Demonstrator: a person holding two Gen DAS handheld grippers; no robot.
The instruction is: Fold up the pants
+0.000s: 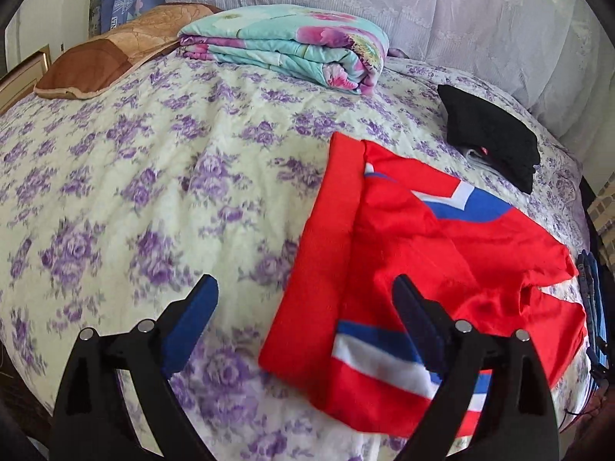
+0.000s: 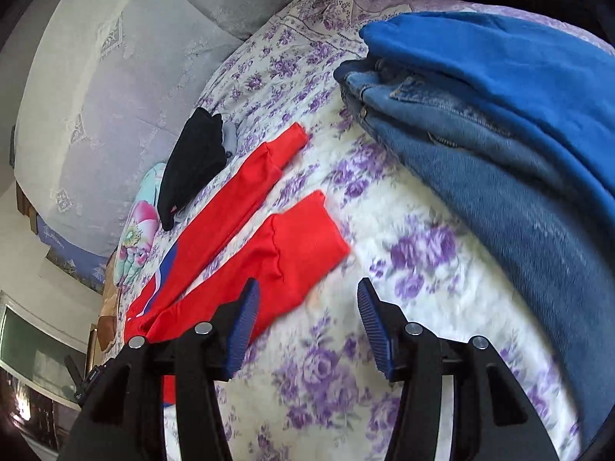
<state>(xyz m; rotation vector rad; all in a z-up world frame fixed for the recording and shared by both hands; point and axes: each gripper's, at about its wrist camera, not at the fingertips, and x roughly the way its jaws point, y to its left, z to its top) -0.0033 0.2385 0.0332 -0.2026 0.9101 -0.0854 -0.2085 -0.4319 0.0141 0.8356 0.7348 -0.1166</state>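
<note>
The red pants (image 1: 403,238) are spread beneath the released left claw (image 1: 303,307); the right claw (image 2: 305,319), also released, is held beside the leg ends, whose far parts are blurred.

No readable writing anywhere: the blue printed cloth (image 1: 115,0) at the far corner carries some white marks, too blurred and small to make out.

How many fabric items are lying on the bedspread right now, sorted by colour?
Red: 1, the red pants.
Black: 1, the black garment.
Blue: 2, the blue garment on the denim jeans.
Floral teal: 1, the folded quilt.
Brown: 1, the pillow.
Total: 6
</note>
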